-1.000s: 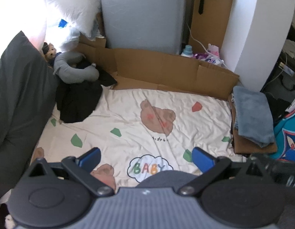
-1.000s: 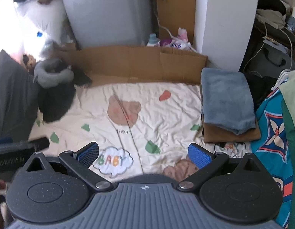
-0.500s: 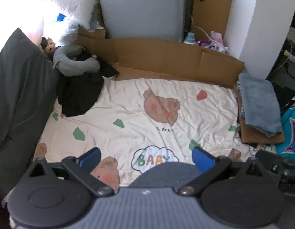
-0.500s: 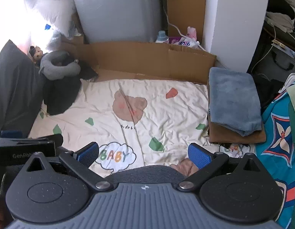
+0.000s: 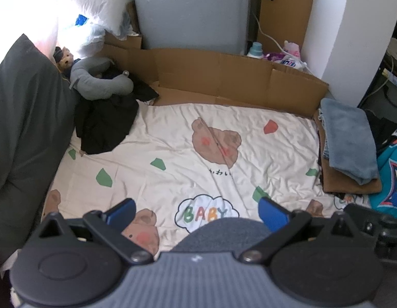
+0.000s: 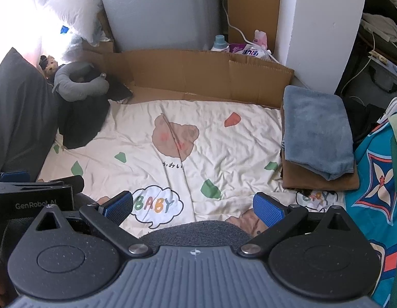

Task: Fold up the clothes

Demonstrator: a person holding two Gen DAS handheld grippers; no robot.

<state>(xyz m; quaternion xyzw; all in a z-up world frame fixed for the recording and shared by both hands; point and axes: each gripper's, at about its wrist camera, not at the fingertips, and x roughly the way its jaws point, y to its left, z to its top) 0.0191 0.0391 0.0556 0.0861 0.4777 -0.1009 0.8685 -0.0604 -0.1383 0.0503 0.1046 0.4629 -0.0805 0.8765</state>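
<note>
You have both the left hand-held gripper (image 5: 197, 211) and the right hand-held gripper (image 6: 193, 205) released and empty above the bear-print sheet (image 5: 172, 159), with the folded stack (image 6: 316, 138) done at its right edge and the crumpled black garment (image 5: 105, 123) at its far left apparently left to fold.

A black garment (image 5: 105, 125) lies crumpled at the sheet's far left corner (under a grey neck pillow) — a folded blue-grey towel (image 6: 316, 131) tops a brown folded piece (image 6: 319, 179) at right.
</note>
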